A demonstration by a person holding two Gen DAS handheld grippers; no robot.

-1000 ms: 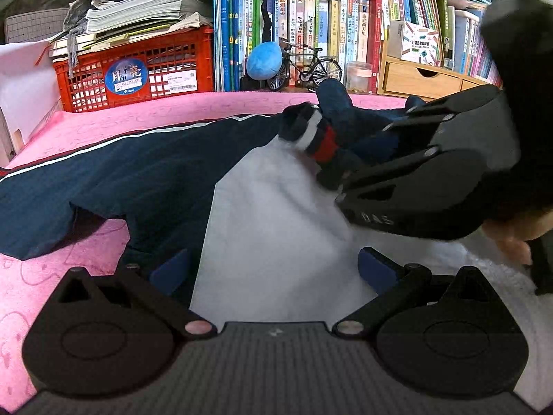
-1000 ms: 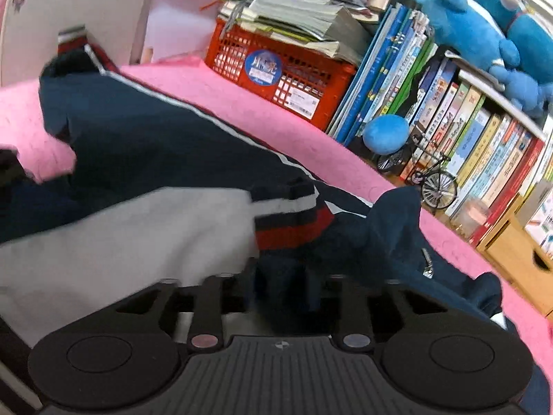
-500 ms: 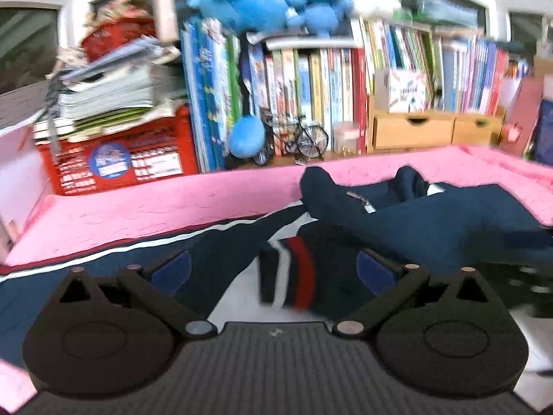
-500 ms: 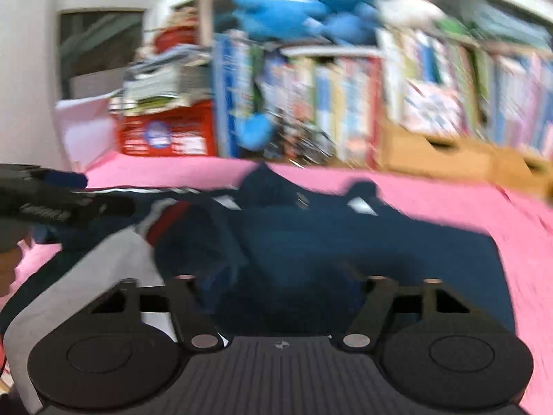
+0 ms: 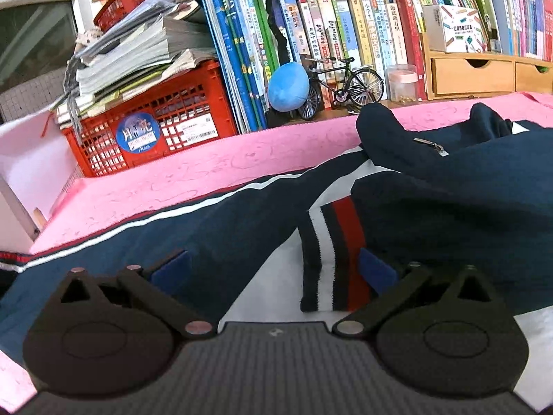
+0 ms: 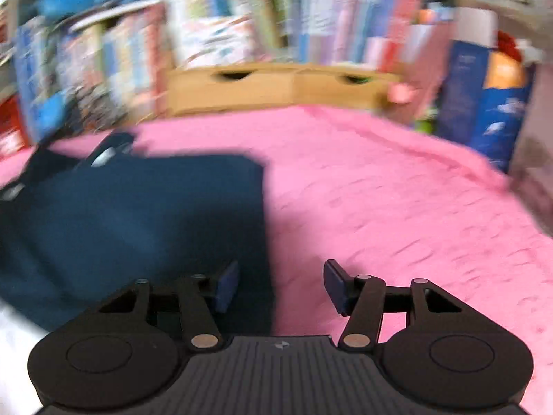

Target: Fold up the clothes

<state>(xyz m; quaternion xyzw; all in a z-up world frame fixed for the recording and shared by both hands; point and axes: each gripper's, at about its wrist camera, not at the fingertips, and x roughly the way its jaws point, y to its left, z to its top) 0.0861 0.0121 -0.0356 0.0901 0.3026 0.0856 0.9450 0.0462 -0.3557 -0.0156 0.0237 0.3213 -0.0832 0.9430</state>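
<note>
Looking along the left gripper, its two blue pads stand wide apart with nothing pinched between them, low over a navy jacket spread across the pink blanket that covers the surface. A ribbed cuff striped navy, white and red lies folded over the jacket's white panel, in the gap between the pads and closer to the right-hand one; whether that pad touches it cannot be told. One sleeve with a thin white stripe runs toward the blanket's left edge, and a silver zip pull shows on the bunched cloth toward the far right. Along the blanket's far edge stand a red plastic crate piled with papers, a row of upright books, a blue plush ball, a miniature bicycle, a small clear jar and wooden drawers. From the right wrist the picture is smeared by motion: the right gripper hangs half open, its jaws have just been closing, and no cloth is caught between its pads. It sits over the jacket's straight right edge, left pad above navy cloth, right pad above bare blanket. The drawers and blurred books line the far edge, with a blue box at the far right corner.
</note>
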